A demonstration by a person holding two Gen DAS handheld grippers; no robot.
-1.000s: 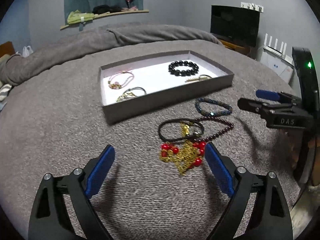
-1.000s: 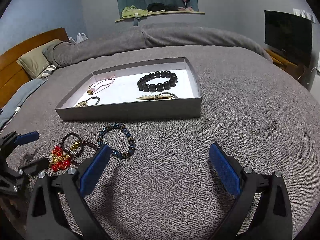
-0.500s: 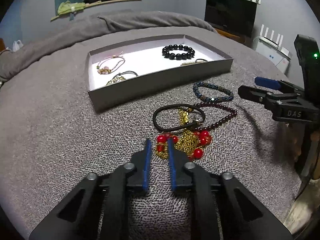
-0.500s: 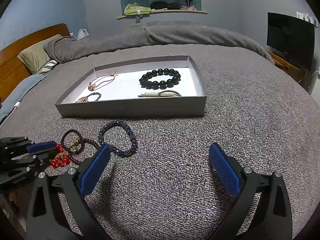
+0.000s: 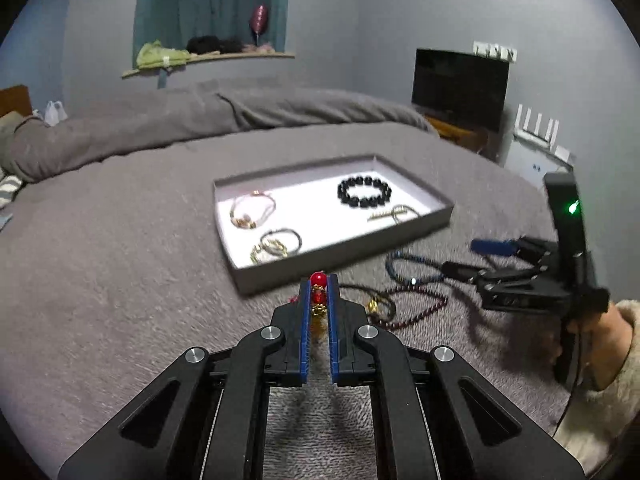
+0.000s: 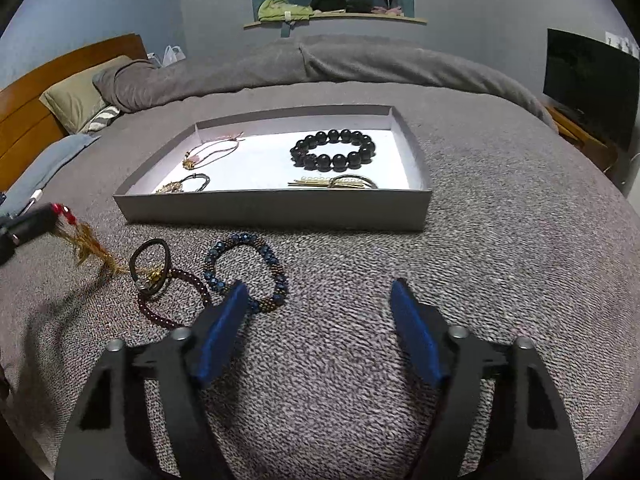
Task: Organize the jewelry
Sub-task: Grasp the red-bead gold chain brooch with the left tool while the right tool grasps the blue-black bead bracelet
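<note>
My left gripper (image 5: 319,282) is shut on a gold chain with red beads (image 5: 318,300) and holds it lifted above the bed; the chain (image 6: 80,240) hangs from it at the left of the right wrist view. A grey tray (image 5: 348,246) (image 6: 272,208) holds a black bead bracelet (image 6: 334,150), a pink cord bracelet (image 6: 212,152) and other pieces. On the blanket lie a blue bead bracelet (image 6: 246,270), a dark red bead bracelet (image 6: 176,300) and a black hair tie (image 6: 150,258). My right gripper (image 6: 318,300) is open and empty, just in front of the blue bracelet.
The grey blanket (image 6: 480,260) covers the whole bed. A rolled duvet (image 6: 320,64) and pillows (image 6: 76,100) lie behind the tray. A TV (image 5: 460,84) and a white router (image 5: 536,132) stand off the bed's right side.
My left gripper closed on the gold and red chain and lifted it off the blanket toward the tray. My right gripper moved slightly closer to the blue bracelet and stayed open.
</note>
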